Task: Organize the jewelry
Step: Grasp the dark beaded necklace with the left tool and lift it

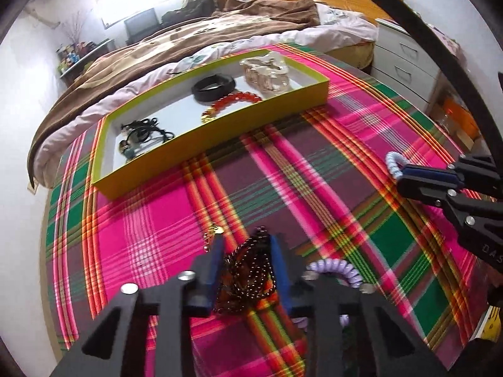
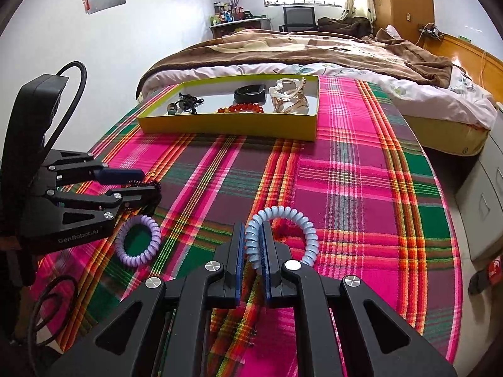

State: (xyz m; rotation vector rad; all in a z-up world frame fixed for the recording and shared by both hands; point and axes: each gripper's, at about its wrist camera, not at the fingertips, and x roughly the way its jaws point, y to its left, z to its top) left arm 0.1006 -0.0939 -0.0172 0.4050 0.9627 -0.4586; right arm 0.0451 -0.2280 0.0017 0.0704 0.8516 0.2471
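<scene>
My left gripper [image 1: 246,245] is shut on a dark beaded necklace [image 1: 251,270] with a gold charm [image 1: 217,229], low over the plaid cloth. It also shows in the right wrist view [image 2: 147,185]. My right gripper [image 2: 253,229] is shut on a light blue spiral hair tie [image 2: 295,220], also seen in the left wrist view [image 1: 394,165]. A purple spiral hair tie [image 2: 138,238] lies on the cloth beside the left gripper. A yellow-green tray [image 1: 220,132] at the far side holds a black band [image 1: 213,84], a red bead bracelet [image 1: 232,100], black cords [image 1: 144,128] and clear pieces [image 1: 267,72].
The table carries a pink, green and purple plaid cloth [image 2: 345,188]. A bed with a brown blanket [image 2: 298,47] stands just behind it. White drawers [image 1: 405,53] stand to the right. A black cable [image 2: 47,301] hangs at the table's near left edge.
</scene>
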